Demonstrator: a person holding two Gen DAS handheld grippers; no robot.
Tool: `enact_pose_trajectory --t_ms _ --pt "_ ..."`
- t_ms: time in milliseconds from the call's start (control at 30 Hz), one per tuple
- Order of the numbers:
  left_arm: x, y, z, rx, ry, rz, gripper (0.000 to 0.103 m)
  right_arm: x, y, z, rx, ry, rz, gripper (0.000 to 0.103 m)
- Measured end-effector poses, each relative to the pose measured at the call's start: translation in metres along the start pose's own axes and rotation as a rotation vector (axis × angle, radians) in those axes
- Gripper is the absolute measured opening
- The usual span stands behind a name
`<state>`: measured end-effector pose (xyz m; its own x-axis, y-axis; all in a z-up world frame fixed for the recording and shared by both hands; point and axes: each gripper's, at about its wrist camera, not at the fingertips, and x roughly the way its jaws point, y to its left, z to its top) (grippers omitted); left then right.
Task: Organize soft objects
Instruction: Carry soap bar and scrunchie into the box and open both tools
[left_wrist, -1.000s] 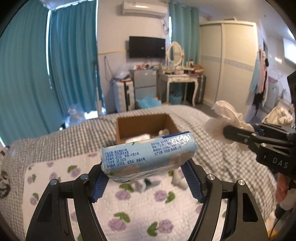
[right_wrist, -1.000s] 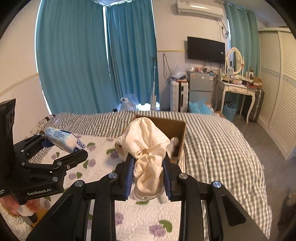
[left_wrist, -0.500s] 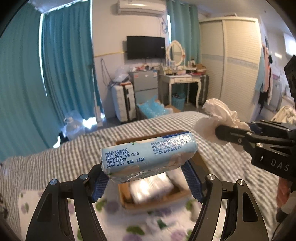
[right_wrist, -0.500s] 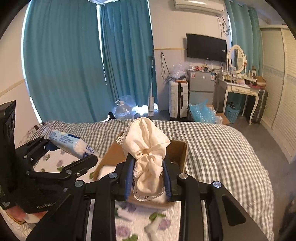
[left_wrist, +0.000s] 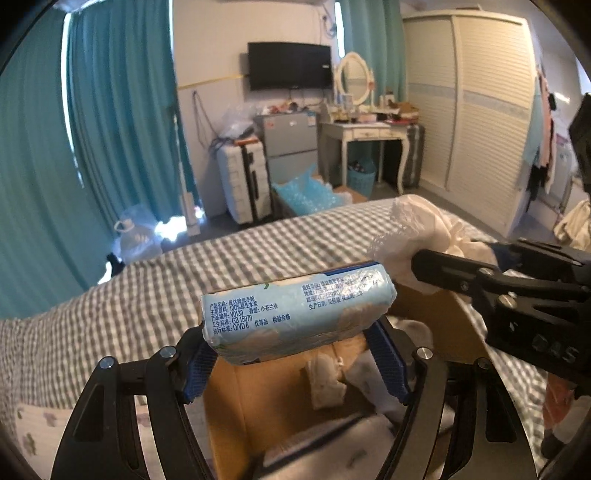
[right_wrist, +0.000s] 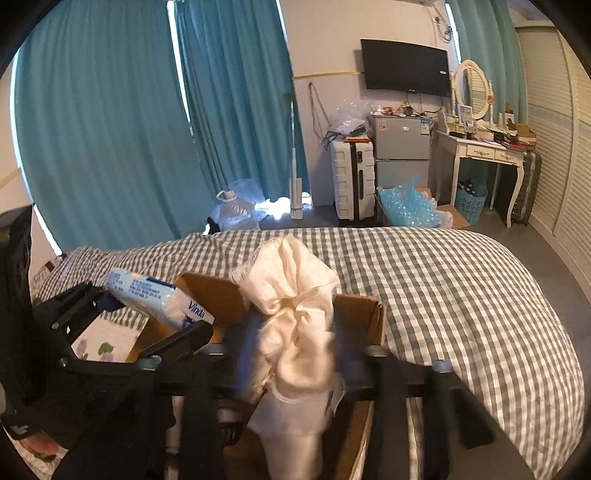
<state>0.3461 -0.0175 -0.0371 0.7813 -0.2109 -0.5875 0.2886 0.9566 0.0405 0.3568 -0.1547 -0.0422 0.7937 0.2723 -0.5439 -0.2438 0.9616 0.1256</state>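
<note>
My left gripper is shut on a pale blue tissue pack, held crosswise above the open cardboard box on the bed. The pack also shows in the right wrist view. My right gripper is shut on a cream lace-edged cloth, held over the same box; the cloth hangs down below the fingers. In the left wrist view the right gripper and its cloth are at the right. White soft items lie inside the box.
The box sits on a grey checked bedspread beside a floral quilt. Beyond the bed are teal curtains, a white suitcase, a small fridge, a dressing table and a wardrobe.
Both grippers have moved forward and now hang right over the box, each holding its item. The cloth now sags lower under the right gripper, which is blurred by motion.
</note>
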Motion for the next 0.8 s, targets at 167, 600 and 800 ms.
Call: enact_pose_trajectory --t_ms 167,600,800 --pt "0.003 -0.002 -0.004 -0.012 0.024 0.013 0.081 -0.003 -0.009 -0.002 0.052 -0.027 0.026 0.078" --pt "-0.110 -0.008 0.025 -0.018 -0.088 0.046 0.081 -0.106 -0.009 0.020 0.056 -0.061 -0.025 0.080" --pt "-0.224 -0.010 0.038 -0.032 -0.199 0.072 0.090 -0.210 0.025 0.045 -0.018 -0.170 -0.041 0.091"
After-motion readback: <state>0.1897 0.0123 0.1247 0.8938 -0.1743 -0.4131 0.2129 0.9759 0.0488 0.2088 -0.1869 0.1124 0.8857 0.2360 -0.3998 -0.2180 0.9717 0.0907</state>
